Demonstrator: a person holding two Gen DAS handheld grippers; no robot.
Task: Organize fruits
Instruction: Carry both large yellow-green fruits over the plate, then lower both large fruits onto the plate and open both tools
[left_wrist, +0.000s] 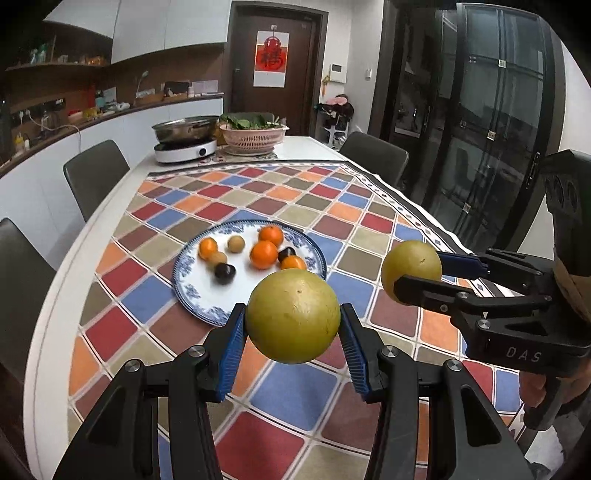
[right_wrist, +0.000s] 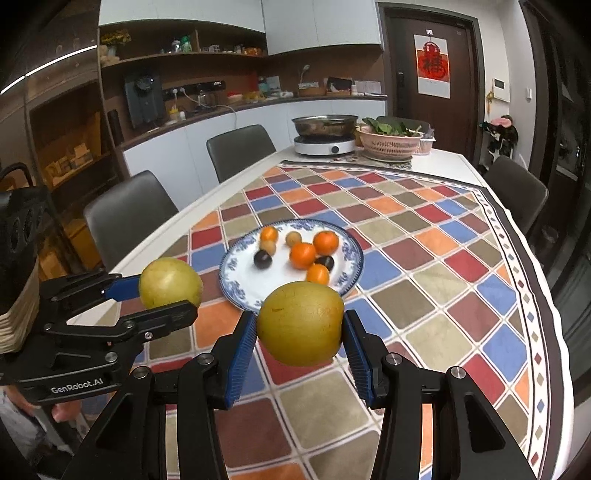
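Note:
My left gripper (left_wrist: 293, 317) is shut on a yellow-green pear (left_wrist: 293, 315) and holds it above the table, just short of the blue-and-white plate (left_wrist: 195, 280). My right gripper (right_wrist: 300, 325) is shut on a second pear (right_wrist: 301, 323), also in the air near the plate (right_wrist: 236, 273). Each gripper shows in the other's view: the right one (left_wrist: 412, 273) with its pear (left_wrist: 410, 267), the left one (right_wrist: 171, 291) with its pear (right_wrist: 170, 282). The plate holds several oranges (left_wrist: 263, 254), small brown fruits (left_wrist: 235, 244) and dark plums (left_wrist: 224, 273).
A checkered cloth (left_wrist: 332, 229) covers the white table (left_wrist: 59, 295). At the far end stand an induction cooker with a steel pot (left_wrist: 184, 142) and a pink basket of greens (left_wrist: 253, 136). Grey chairs (left_wrist: 96, 177) line the left side; another chair (left_wrist: 373, 155) is at the far right.

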